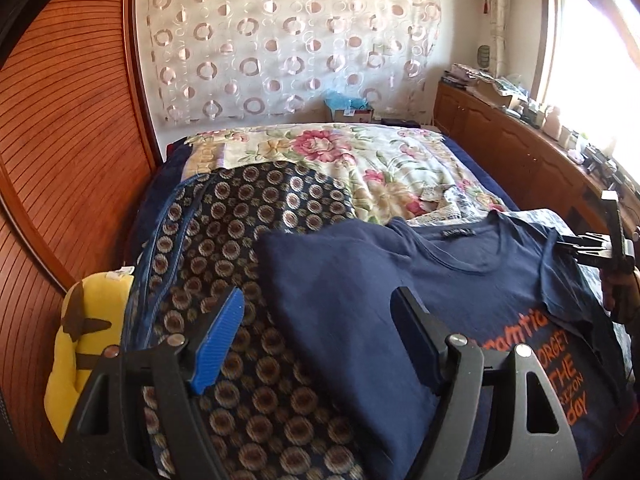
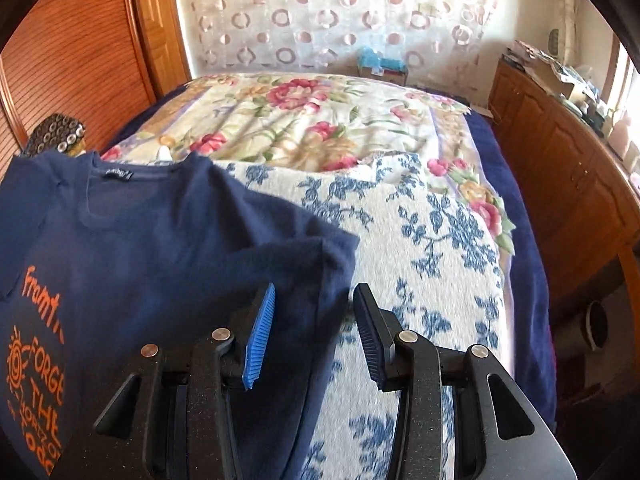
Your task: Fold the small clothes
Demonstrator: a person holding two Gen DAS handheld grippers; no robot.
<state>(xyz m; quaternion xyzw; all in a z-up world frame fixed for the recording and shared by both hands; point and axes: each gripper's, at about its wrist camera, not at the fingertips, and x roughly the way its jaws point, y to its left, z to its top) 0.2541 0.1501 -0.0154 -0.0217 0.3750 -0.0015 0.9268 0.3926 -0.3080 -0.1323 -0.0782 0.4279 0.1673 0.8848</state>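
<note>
On the bed, both grippers are hanging spread over the shirt (image 2: 160,240): left gripper (image 1: 316,332) by its folded-in side, right gripper (image 2: 314,332) straddling the sleeve edge, probably lining up another fold.

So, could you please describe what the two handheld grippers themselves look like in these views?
Both look alike. The left gripper and right gripper each have a matte black frame with triangular cut-outs and round silver rivets at the linkage joints. Each finger carries a ribbed blue pad; on the opposite fingers the pad shows mostly as a dark edge. No cables or markings are visible.
</note>
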